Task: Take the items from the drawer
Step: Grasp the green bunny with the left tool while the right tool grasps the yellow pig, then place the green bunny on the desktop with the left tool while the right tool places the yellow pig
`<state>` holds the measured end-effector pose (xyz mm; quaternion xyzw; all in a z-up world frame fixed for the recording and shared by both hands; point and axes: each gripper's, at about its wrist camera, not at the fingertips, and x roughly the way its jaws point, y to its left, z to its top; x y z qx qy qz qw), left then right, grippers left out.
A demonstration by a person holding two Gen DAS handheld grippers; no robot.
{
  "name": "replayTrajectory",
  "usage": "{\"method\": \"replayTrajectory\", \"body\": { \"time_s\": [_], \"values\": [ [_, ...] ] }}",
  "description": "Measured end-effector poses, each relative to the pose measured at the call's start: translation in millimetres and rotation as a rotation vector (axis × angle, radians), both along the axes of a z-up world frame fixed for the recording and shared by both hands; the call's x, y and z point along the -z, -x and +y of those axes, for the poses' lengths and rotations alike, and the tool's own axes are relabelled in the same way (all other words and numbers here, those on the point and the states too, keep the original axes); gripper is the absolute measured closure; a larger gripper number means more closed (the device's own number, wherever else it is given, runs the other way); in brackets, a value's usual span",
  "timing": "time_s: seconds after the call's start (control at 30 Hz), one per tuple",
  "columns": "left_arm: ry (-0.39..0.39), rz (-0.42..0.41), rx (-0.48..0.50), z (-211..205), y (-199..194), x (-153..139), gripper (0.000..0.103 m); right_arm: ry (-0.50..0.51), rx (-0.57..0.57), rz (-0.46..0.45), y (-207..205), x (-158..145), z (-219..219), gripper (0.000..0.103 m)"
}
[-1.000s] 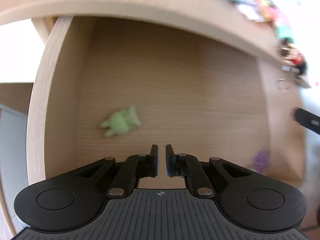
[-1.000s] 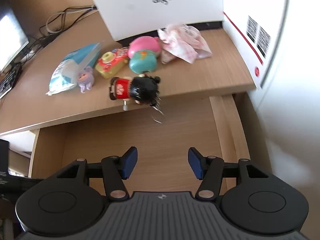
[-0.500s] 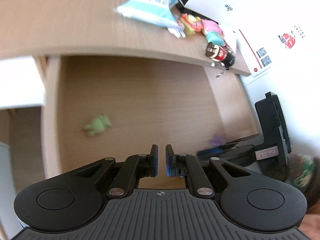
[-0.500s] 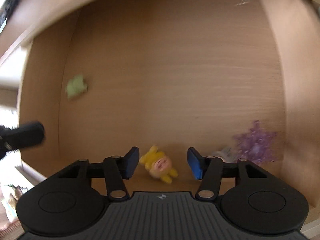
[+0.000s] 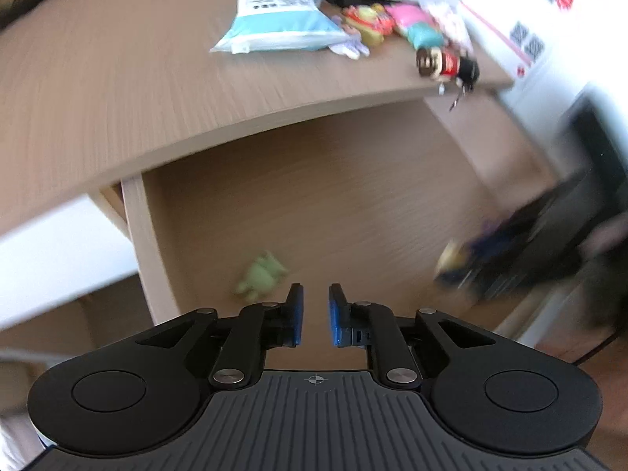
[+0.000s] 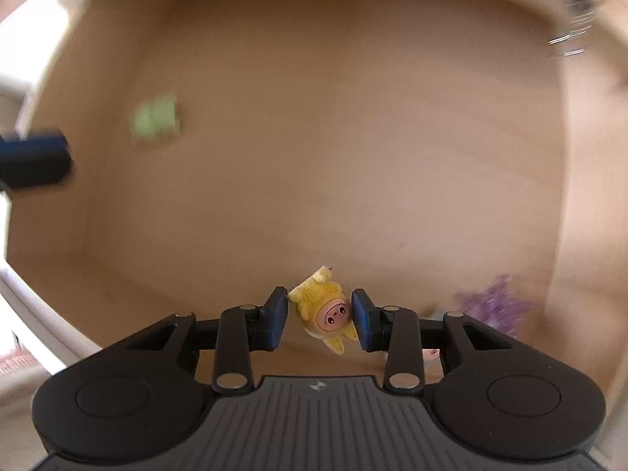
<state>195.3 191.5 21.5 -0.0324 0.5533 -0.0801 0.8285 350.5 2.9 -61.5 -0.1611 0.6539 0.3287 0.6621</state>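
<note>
Drawer point(image 6: 314, 157) of pale wood holds three small toys. Right gripper point(image 6: 320, 320) has just been closing, its blue pads now touching one yellow plush figure point(image 6: 325, 310) between them. One green plush toy point(image 6: 155, 121) lies far left, one purple tinsel piece point(image 6: 494, 306) just right. Left gripper point(image 5: 315, 314) stands nearly together, empty.

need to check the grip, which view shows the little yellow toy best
The right wrist view: the yellow toy sits sharp and close between the right gripper fingers, its pink face visible. The left wrist view shows only a blurred yellow patch at that gripper's tip in the drawer.
</note>
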Motion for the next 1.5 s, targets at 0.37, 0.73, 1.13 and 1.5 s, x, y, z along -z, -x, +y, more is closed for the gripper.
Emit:
{"method": "replayTrajectory", "body": {
  "time_s": [0.37,0.73,1.13,1.5],
  "values": [
    [-0.3,0.177,0.322,-27.0,-62.5,50.9,0.085,-0.273,0.373,-0.204,-12.5,-78.8,-101.8,0.068],
    [-0.271,0.269,0.401,-30.1,-93.3,87.3,0.07,-0.292,0.437,-0.19,9.4,-62.5,-124.8,0.068],
    [-0.034,0.164,0.306,-36.3,-58.7,31.9,0.072,-0.286,0.42,-0.217,11.2,-72.9,-125.2,0.068],
    [0.008,-0.294,-0.146,-6.5,-84.7,-73.1,0.072,-0.41,0.316,-0.335,-0.3,-132.9,-84.1,0.068]
  ]
}}
